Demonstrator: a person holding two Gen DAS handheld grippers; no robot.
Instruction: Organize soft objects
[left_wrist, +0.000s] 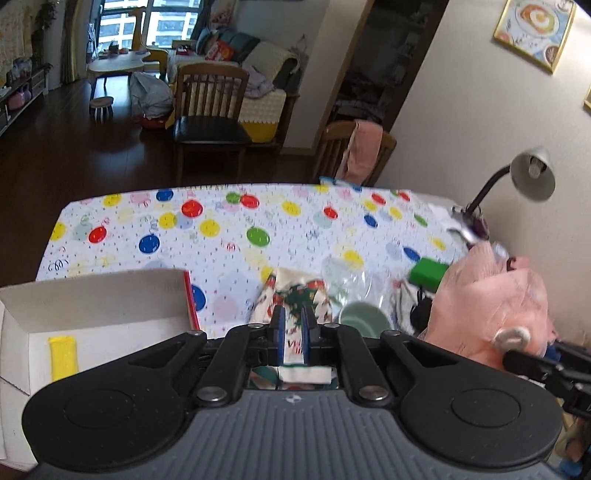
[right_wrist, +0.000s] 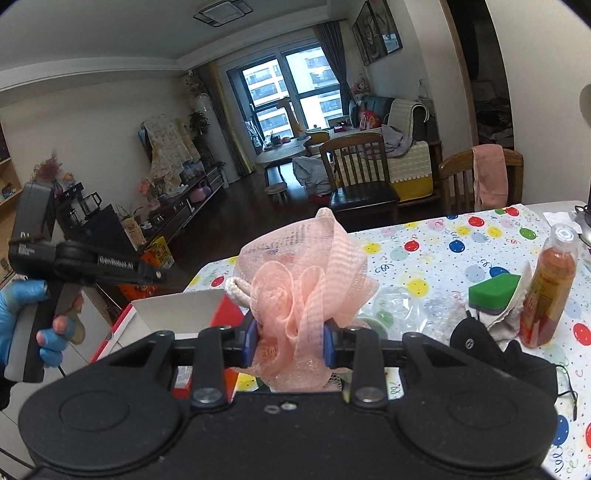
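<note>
Pink mesh, that's what the right gripper (right_wrist: 291, 341) has: a bath pouf (right_wrist: 306, 291) squeezed between its jaws, which are partly closed and pressing in on both sides of the netting, so most of the ball billows up and forward past the tips, with its white cord loop (right_wrist: 236, 286) sticking out to the left. The thing that matters next is the box (right_wrist: 177, 310), white card with a red edge: it sits ahead of the jaws and off to the left, lower than the pouf, open top up. So I'd guess the drop means swinging left and forward.

The left gripper (left_wrist: 293, 325) is pinched tight on a printed cloth (left_wrist: 295, 295) that hangs forward from its tips over the table (left_wrist: 221, 229). For that one the box (left_wrist: 96, 306) is just left of the jaws, and a yellow sponge (left_wrist: 62, 356) lies inside it. The left looks nearer to the box, honestly.
</note>
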